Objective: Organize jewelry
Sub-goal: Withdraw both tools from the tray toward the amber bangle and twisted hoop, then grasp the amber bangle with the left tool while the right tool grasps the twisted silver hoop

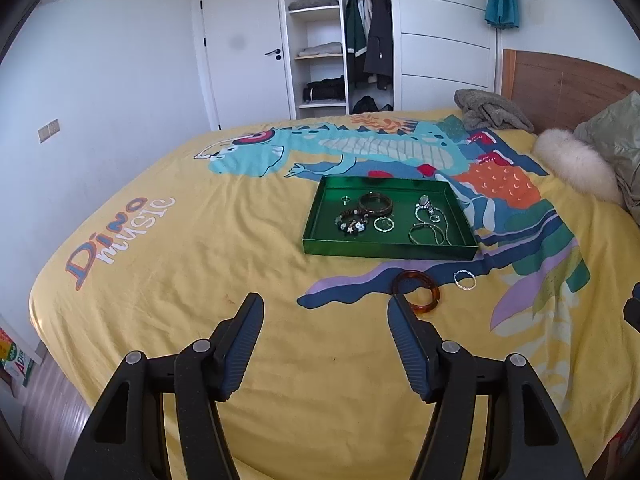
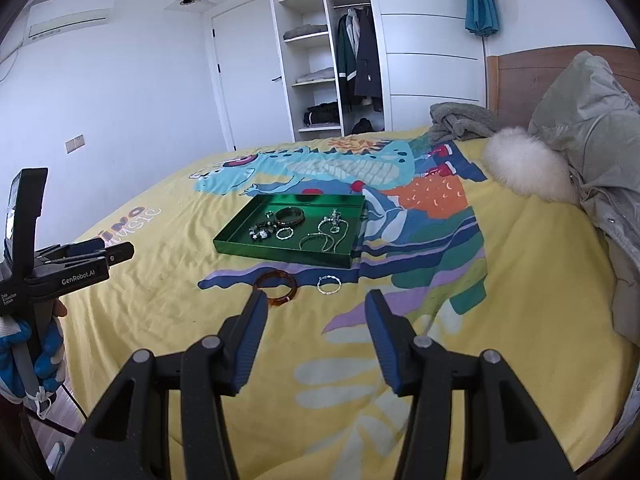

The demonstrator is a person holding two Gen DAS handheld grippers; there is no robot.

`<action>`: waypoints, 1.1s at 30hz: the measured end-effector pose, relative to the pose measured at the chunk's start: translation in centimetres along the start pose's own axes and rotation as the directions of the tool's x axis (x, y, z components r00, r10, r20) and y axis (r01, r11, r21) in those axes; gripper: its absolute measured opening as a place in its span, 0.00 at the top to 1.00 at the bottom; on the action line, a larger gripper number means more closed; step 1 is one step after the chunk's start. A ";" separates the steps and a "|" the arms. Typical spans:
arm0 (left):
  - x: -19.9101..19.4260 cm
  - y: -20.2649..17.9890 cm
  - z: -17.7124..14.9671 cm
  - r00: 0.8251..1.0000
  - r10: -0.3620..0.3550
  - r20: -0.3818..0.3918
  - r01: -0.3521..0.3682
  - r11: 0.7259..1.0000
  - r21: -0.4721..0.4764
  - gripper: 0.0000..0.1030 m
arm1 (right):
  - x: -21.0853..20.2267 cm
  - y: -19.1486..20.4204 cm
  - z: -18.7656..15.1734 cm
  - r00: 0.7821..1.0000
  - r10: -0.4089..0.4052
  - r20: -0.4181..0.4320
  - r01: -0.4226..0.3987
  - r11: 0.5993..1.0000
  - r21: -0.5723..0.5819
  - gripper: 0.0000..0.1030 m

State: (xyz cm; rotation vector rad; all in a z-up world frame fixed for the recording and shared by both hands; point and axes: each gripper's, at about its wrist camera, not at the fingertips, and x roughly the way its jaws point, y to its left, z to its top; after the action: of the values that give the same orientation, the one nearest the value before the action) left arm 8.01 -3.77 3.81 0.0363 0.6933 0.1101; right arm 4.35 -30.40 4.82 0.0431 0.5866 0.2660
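A green tray (image 1: 316, 216) (image 2: 236, 236) lies on the yellow bedspread and holds several bracelets, rings and a silver chain (image 1: 430, 226) (image 2: 330, 232). An amber bangle (image 1: 416, 291) (image 2: 277, 287) and a silver ring-shaped bracelet (image 1: 465, 280) (image 2: 329, 284) lie on the bed in front of the tray. My left gripper (image 1: 325, 308) is open and empty, just short of the bangle. My right gripper (image 2: 316, 304) is open and empty, near both loose pieces. The left gripper also shows at the left edge of the right wrist view (image 2: 116, 254).
A white fluffy cushion (image 1: 572, 168) (image 2: 528, 164) and a grey-green jacket (image 2: 592, 132) lie at the bed's right by the wooden headboard. A grey garment (image 1: 490, 110) lies at the far side. An open wardrobe (image 1: 340, 36) and door stand behind.
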 end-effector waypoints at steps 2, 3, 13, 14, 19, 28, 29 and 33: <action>0.7 -0.1 -0.3 1.000 -0.002 -0.012 0.002 1.000 -0.005 0.38 | 0.6 -0.3 -0.2 1.000 0.006 -0.010 -0.006 1.000 0.000 0.53; 1.1 -0.1 -0.4 1.000 -0.004 -0.021 0.004 1.000 -0.007 0.38 | 1.0 -0.4 -0.3 1.000 0.008 -0.016 -0.008 1.000 0.000 0.53; 5.1 -0.6 -1.9 0.996 -0.006 -0.088 0.006 1.000 -0.007 0.38 | 4.5 -1.9 -1.3 0.998 0.019 -0.066 -0.017 1.000 0.022 0.53; 5.4 -0.7 -2.0 0.996 -0.009 -0.092 0.008 1.000 -0.007 0.38 | 4.9 -2.1 -1.4 0.997 0.019 -0.070 -0.017 1.000 0.026 0.53; 7.1 -0.8 -2.0 0.994 -0.024 -0.108 0.023 1.000 -0.010 0.38 | 6.8 -2.8 -1.5 0.996 0.020 -0.093 -0.017 0.999 0.037 0.53; 10.8 -1.8 -2.7 0.984 -0.099 -0.148 0.100 0.995 0.000 0.38 | 10.7 -4.1 -2.8 0.989 0.030 -0.141 -0.021 0.998 0.066 0.53; 11.2 -2.0 -2.7 0.982 -0.108 -0.152 0.110 0.994 0.003 0.38 | 11.2 -4.2 -2.9 0.989 0.032 -0.147 -0.022 0.997 0.071 0.53; 13.3 -3.0 -2.5 0.971 -0.156 -0.180 0.161 0.987 0.014 0.40 | 13.1 -4.5 -3.2 0.984 0.038 -0.173 -0.026 0.997 0.071 0.53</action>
State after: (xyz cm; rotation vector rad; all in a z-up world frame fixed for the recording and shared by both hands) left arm 16.87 -5.30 -6.75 -0.0023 0.8739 -0.0507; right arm 14.19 -31.46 -5.45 0.0959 0.7697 0.2823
